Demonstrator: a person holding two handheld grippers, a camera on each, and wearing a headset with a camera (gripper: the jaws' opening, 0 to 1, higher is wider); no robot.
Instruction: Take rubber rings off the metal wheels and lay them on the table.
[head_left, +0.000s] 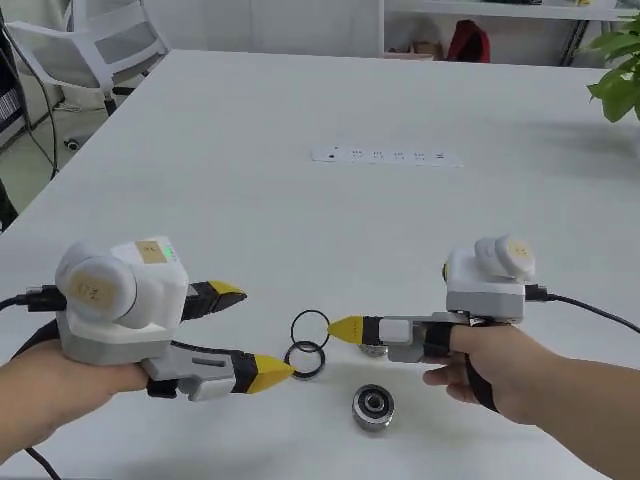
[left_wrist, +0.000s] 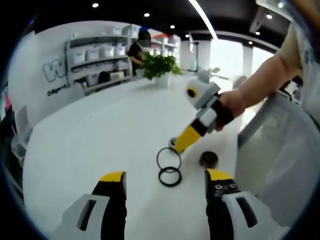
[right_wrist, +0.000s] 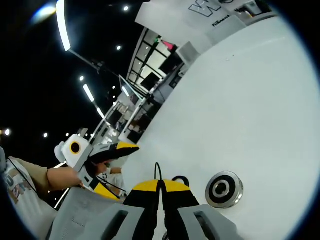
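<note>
Two black rubber rings lie close together near the table's front. The thin ring (head_left: 310, 326) (left_wrist: 168, 158) is pinched at its edge by my right gripper (head_left: 345, 329) (left_wrist: 182, 142) (right_wrist: 160, 186), which is shut on it. The thicker ring (head_left: 305, 358) (left_wrist: 170, 176) lies flat just in front. A metal wheel (head_left: 373, 407) (left_wrist: 208, 159) (right_wrist: 223, 189) lies nearer me, and a second wheel (head_left: 372, 349) is half hidden under the right gripper. My left gripper (head_left: 250, 332) (left_wrist: 165, 177) (right_wrist: 117, 167) stands open, its tips just left of the rings.
A white socket strip (head_left: 385, 155) is set into the white table (head_left: 250, 180) farther back. An office chair (head_left: 100, 45) stands beyond the far left corner and a green plant (head_left: 620, 70) at the far right edge.
</note>
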